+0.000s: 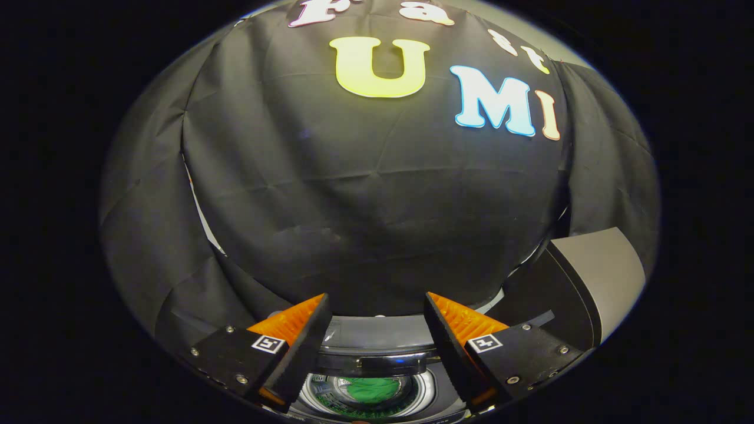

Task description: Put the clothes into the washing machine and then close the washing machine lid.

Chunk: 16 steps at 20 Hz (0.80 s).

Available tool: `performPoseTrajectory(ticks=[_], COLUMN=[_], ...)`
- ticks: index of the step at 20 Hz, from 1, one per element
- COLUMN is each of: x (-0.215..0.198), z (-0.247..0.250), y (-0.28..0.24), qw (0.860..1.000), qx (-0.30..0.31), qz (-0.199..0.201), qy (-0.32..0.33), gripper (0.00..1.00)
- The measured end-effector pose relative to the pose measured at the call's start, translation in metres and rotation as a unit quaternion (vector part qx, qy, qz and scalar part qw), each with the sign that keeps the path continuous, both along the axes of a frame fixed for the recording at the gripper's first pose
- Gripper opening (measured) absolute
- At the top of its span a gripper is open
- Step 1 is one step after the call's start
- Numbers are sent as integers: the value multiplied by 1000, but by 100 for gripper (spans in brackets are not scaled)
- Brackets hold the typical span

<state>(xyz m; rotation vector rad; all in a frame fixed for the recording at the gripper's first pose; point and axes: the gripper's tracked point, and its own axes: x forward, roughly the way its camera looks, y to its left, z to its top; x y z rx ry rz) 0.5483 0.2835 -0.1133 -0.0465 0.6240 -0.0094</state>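
Observation:
My gripper (377, 306) stands open, its two fingers spread wide with nothing between them. Below and between the fingers is the washing machine (377, 335), seen from above, with its round drum opening facing up. A green piece of clothing (372, 390) lies inside the drum. The machine's lid (589, 277) is raised, standing up to the right of the right finger. The gripper hangs above the machine's top and touches nothing.
The booth's black cloth wall (377, 194) hangs close behind the machine and spans everything beyond the fingers. A pale strip of floor or wall (203, 221) shows in gaps where cloth panels meet on the left.

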Motion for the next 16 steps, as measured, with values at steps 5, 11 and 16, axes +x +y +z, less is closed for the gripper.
performPoseTrajectory(ticks=[5,11,16], x=[-31,-59,-83], z=[-2,-9,-22], y=[4,3,3], qw=[1000,1000,1000], qx=[0,-10,-13], qz=[3,-8,-14], qy=[-12,-11,-7], gripper=[97,96,95])
